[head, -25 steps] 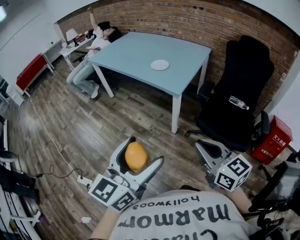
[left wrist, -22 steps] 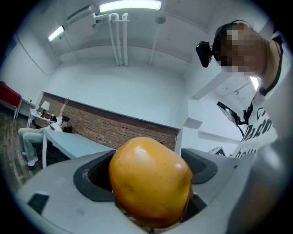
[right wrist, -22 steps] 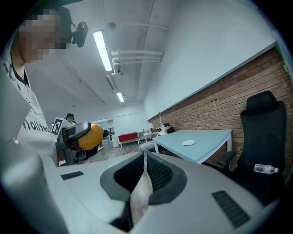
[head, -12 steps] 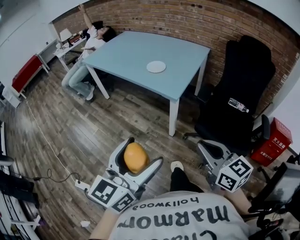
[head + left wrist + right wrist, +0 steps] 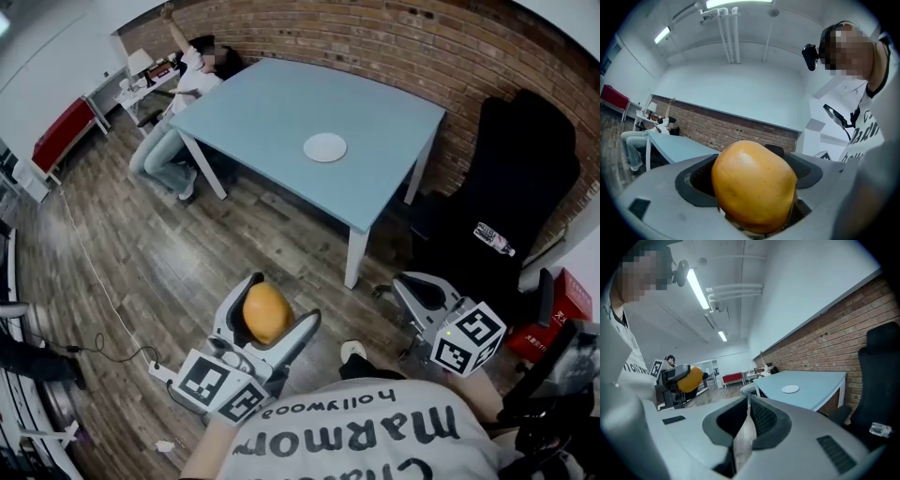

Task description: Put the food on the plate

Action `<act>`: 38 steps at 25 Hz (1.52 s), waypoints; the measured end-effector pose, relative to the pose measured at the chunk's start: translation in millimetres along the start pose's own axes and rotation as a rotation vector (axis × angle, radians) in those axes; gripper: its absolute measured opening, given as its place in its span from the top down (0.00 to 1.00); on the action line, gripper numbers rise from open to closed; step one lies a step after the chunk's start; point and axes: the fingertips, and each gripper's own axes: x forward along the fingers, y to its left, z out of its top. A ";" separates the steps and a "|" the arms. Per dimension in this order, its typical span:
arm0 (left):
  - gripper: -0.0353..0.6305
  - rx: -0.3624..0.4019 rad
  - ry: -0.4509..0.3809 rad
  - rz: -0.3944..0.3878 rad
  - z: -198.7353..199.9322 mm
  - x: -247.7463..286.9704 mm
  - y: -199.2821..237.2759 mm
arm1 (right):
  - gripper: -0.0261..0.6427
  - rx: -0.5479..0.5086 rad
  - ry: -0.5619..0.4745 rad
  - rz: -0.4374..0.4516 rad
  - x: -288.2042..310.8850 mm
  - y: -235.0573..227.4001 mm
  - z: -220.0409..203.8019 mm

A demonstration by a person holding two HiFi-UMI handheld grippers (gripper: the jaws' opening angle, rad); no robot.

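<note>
Moved closer to plate [image 5: 324,147] on tabletop [image 5: 272,108]; fruit [image 5: 264,314] gripped in left hand-held gripper [image 5: 281,302], right hand-held gripper [image 5: 749,420] closed, empty; placement nears.

Left claw [image 5: 284,300] gripping fruit [image 5: 265,313] — right claw [image 5: 407,285] closed.

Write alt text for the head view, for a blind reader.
The left gripper holds an orange food item in its jaws above a wooden floor. Ahead, an empty white plate lies on a light blue table; the right gripper is shut.
</note>
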 end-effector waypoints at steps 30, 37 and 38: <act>0.28 -0.040 -0.020 0.118 -1.9 166.6 105.1 | 0.93 -0.014 0.130 0.085 131.0 -170.0 24.6; 0.28 -0.032 -0.021 0.110 4.1 188.3 116.3 | 0.93 -0.007 0.129 0.097 150.6 -187.0 32.4; 0.28 -0.024 -0.014 0.108 4.9 191.4 118.0 | 0.93 -0.003 0.136 0.102 155.2 -188.4 31.0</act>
